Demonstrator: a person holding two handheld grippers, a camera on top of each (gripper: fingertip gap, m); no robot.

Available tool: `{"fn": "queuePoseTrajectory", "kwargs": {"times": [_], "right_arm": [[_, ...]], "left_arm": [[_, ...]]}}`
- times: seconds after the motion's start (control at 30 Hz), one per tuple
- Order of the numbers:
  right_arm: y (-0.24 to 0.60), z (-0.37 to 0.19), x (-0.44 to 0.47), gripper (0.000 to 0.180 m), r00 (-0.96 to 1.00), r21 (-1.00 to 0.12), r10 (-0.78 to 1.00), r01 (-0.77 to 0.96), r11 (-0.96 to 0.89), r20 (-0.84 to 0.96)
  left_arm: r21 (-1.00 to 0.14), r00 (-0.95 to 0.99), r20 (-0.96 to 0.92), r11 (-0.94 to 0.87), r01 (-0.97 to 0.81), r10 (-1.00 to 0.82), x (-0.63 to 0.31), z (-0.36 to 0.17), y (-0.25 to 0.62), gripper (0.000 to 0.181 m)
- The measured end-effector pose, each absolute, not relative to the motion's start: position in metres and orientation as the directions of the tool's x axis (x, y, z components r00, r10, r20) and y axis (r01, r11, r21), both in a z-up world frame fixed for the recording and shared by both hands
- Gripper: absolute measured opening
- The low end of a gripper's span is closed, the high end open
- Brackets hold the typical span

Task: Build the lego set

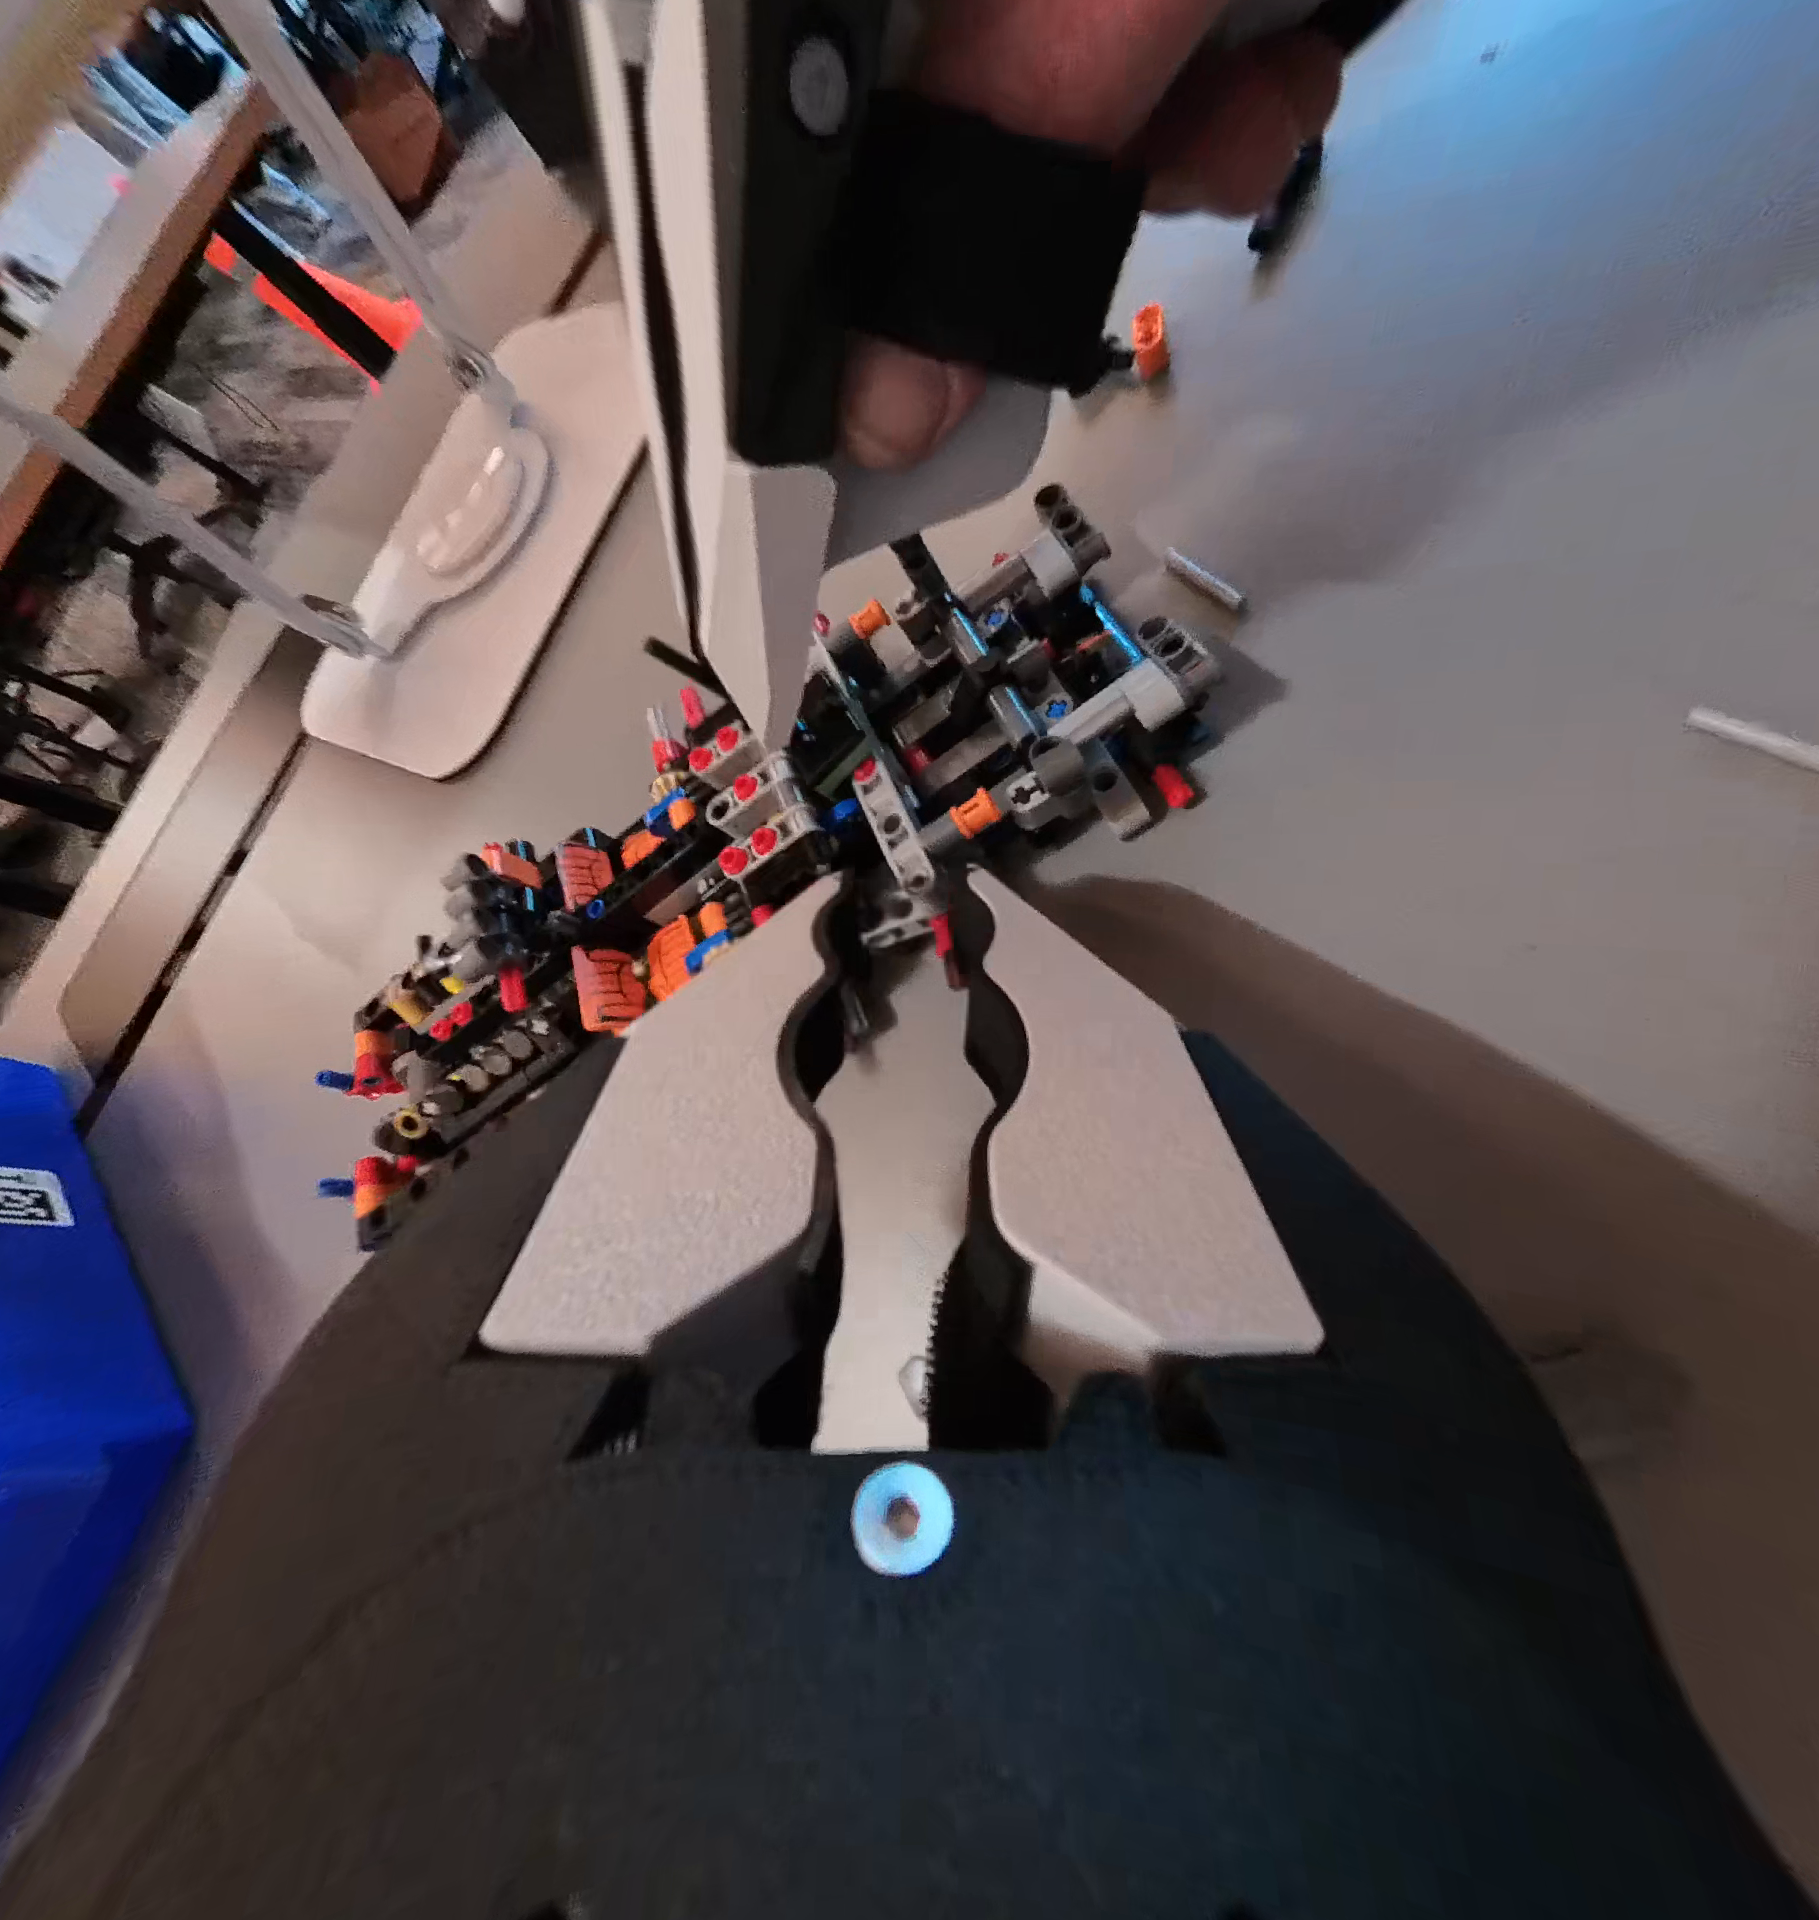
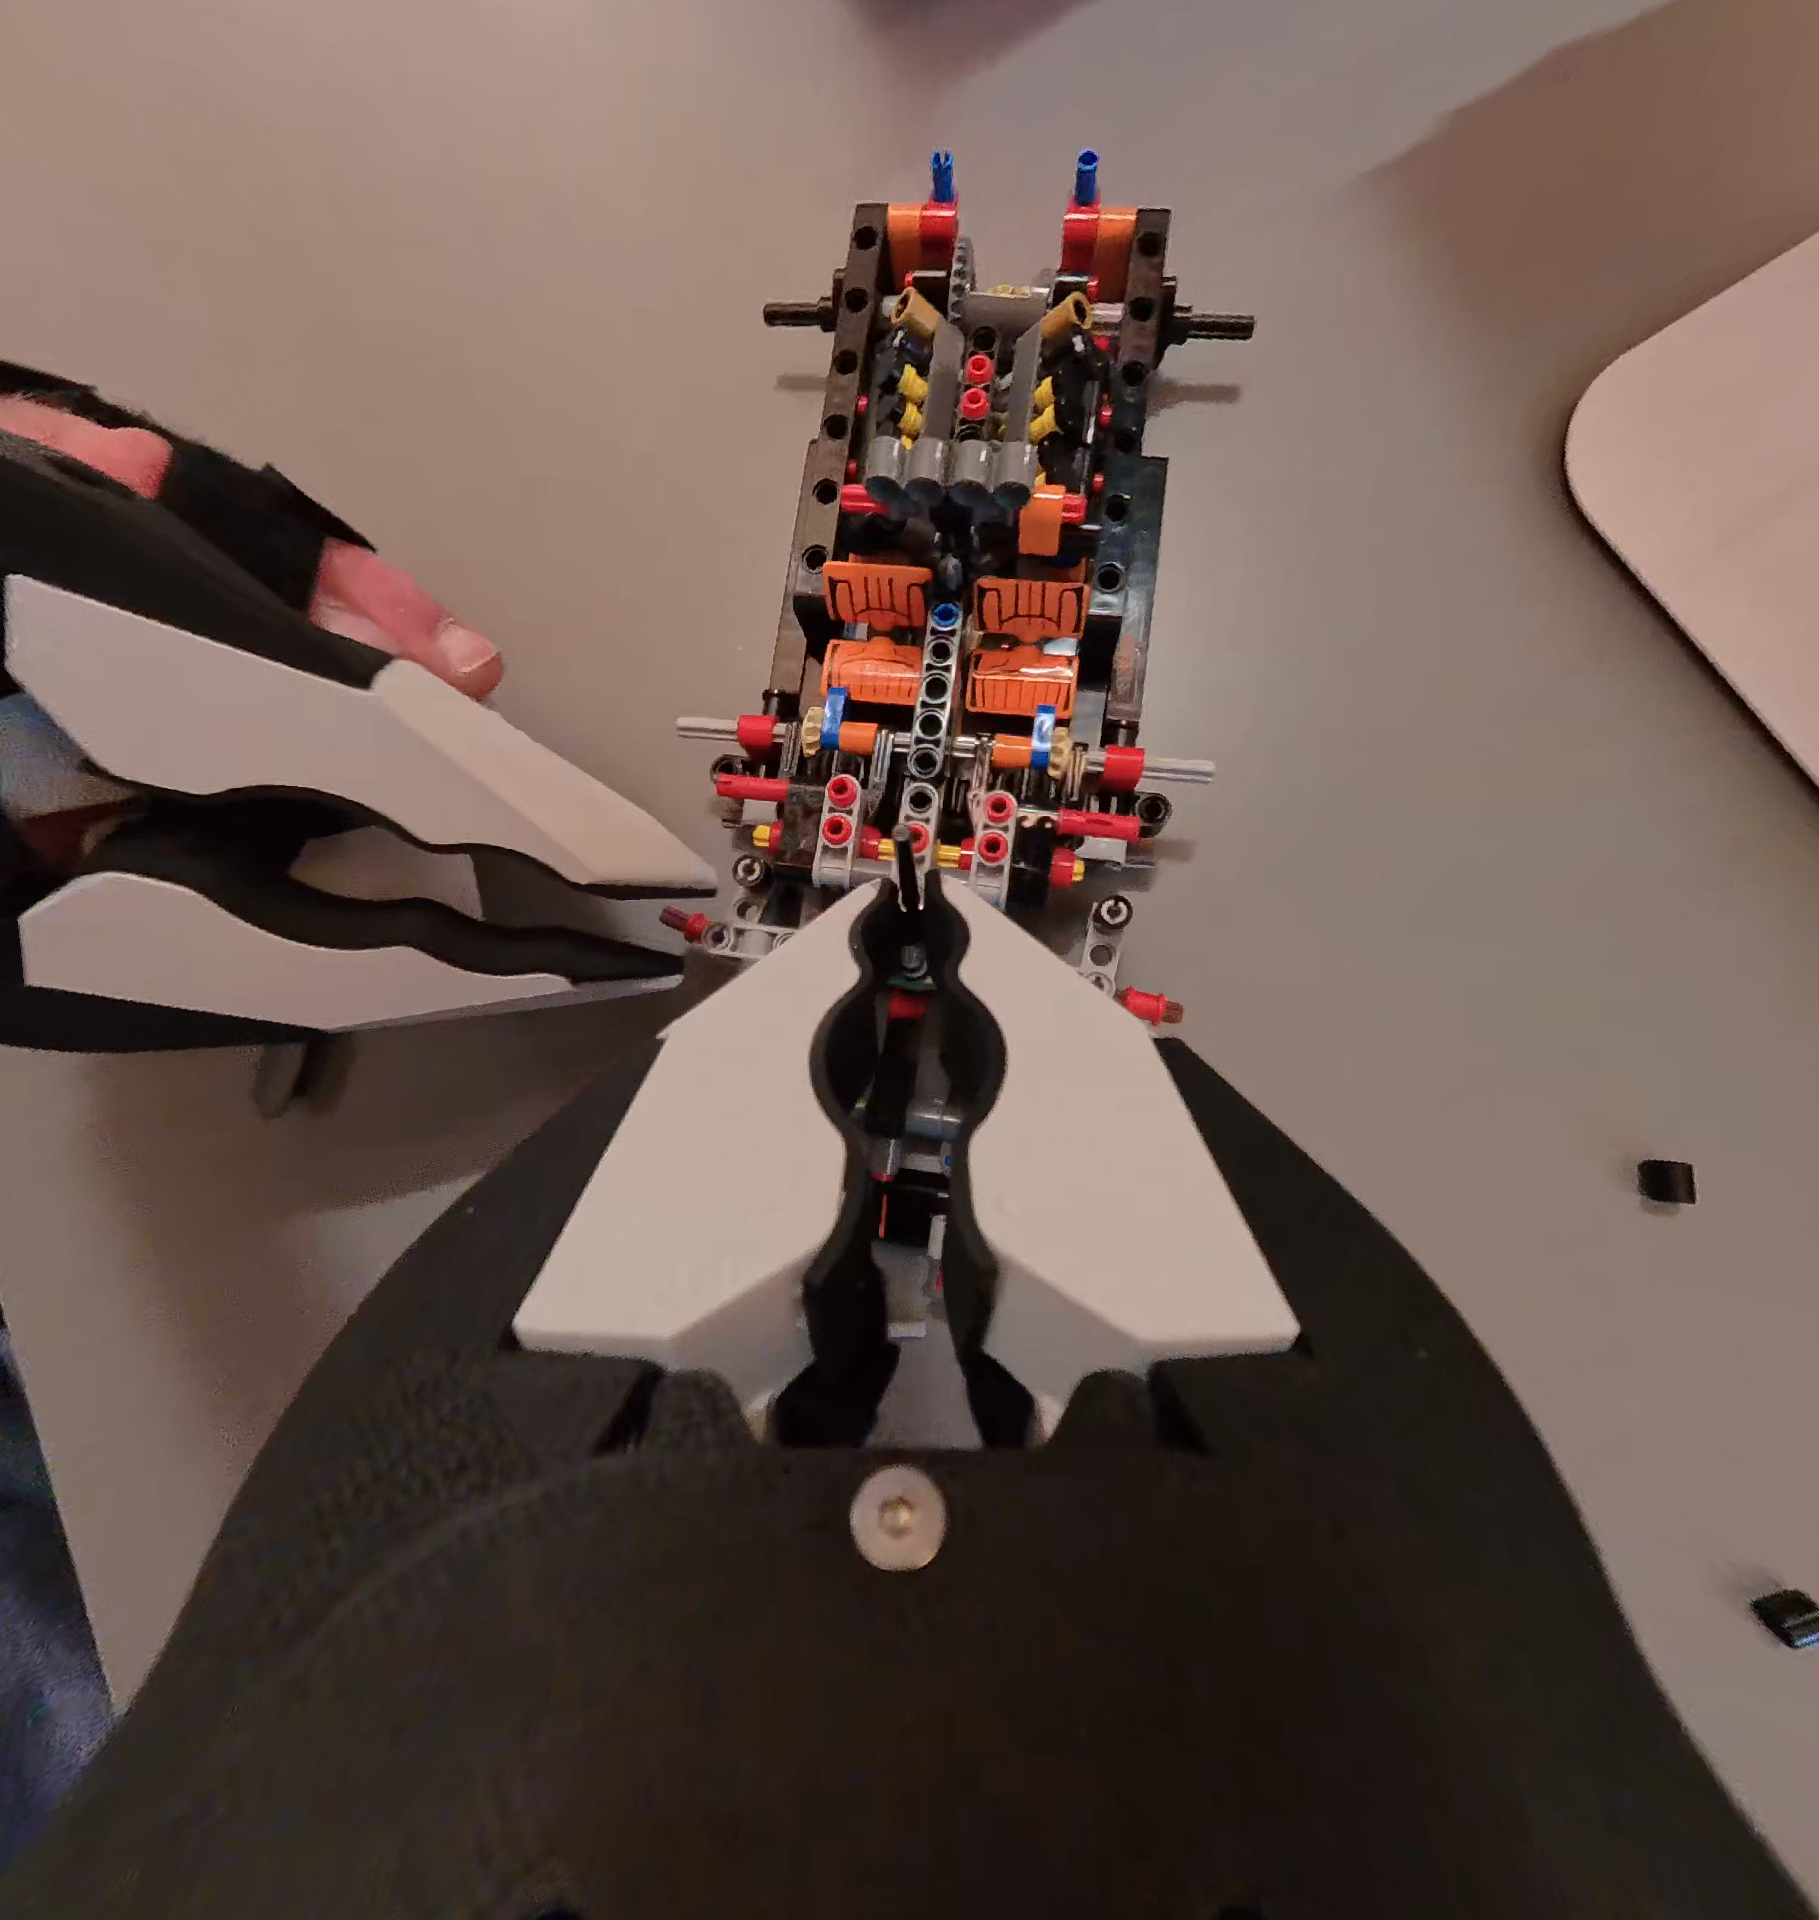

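Grey-fingered and black-bodied, the left gripper (image 1: pixel 905 883) reaches level over the pale table (image 1: pixel 1507 520), its fingers drawn close together, the tips clamped on a grey beam at the side of the lego chassis (image 1: pixel 780 831); in the right wrist view this same gripper (image 2: pixel 692 930) comes in from the left edge, tips against the model's near corner, a bare fingertip of the left hand (image 2: pixel 406 623) showing past a black strap. Pointing along the length of the lego chassis (image 2: pixel 978 582), the right gripper (image 2: pixel 900 894) has its fingers nearly closed on a thin black axle (image 2: pixel 903 862) that pokes out between the tips, right at the model's near end. From the left wrist view the right gripper (image 1: pixel 780 707) descends steeply from the top of frame, held by the right hand (image 1: pixel 905 405). Loose pieces lie apart on the table: an orange connector (image 1: pixel 1149 338) and a grey pin (image 1: pixel 1204 578). Motion blur softens the left view, and each gripper's body hides the near end of the model, so exactly which hole the axle meets cannot be made out
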State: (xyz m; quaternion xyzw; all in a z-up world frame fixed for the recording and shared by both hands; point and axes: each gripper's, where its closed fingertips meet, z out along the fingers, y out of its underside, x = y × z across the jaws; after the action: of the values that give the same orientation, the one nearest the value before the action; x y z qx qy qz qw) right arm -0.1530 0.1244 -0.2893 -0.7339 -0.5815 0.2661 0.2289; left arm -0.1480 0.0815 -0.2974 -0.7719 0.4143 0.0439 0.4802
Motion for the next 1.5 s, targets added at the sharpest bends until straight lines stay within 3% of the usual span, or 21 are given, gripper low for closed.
{"fn": "queuePoseTrajectory", "kwargs": {"times": [0.03, 0.23, 0.53, 0.87, 1.0, 1.37, 1.5], "right_arm": [[0.125, -0.289, -0.153, 0.002, 0.194, -0.654, 0.971, 0.719, -0.237, -0.139], [0.123, -0.291, -0.156, 0.003, 0.221, -0.688, 0.96, 0.67, -0.279, -0.175], [0.123, -0.292, -0.158, 0.003, 0.243, -0.723, 0.946, 0.612, -0.32, -0.214], [0.12, -0.292, -0.156, 0.004, 0.211, -0.729, 0.942, 0.596, -0.337, -0.262], [0.12, -0.293, -0.15, 0.014, 0.191, -0.717, 0.951, 0.625, -0.309, -0.243], [0.124, -0.294, -0.146, 0.01, 0.143, -0.704, 0.985, 0.69, -0.169, -0.096], [0.122, -0.294, -0.147, 0.004, 0.142, -0.702, 0.983, 0.689, -0.183, -0.117]], "left_arm": [[-0.708, 0.654, -0.479, -0.182, -0.682, -0.586, -0.149, -0.293, 0.082, 0.015], [-0.672, 0.569, -0.523, -0.104, -0.733, -0.635, -0.138, -0.287, 0.086, 0.019], [-0.595, 0.484, -0.568, -0.075, -0.801, -0.665, -0.128, -0.295, 0.101, 0.009], [-0.593, 0.491, -0.556, -0.093, -0.8, -0.671, -0.13, -0.298, 0.106, 0.003], [-0.563, 0.477, -0.578, -0.1, -0.821, -0.662, -0.133, -0.304, 0.107, 0.001], [-0.564, 0.473, -0.575, -0.095, -0.82, -0.667, -0.134, -0.304, 0.105, 0.001], [-0.561, 0.474, -0.58, -0.097, -0.822, -0.663, -0.136, -0.303, 0.105, 0.002]]}}
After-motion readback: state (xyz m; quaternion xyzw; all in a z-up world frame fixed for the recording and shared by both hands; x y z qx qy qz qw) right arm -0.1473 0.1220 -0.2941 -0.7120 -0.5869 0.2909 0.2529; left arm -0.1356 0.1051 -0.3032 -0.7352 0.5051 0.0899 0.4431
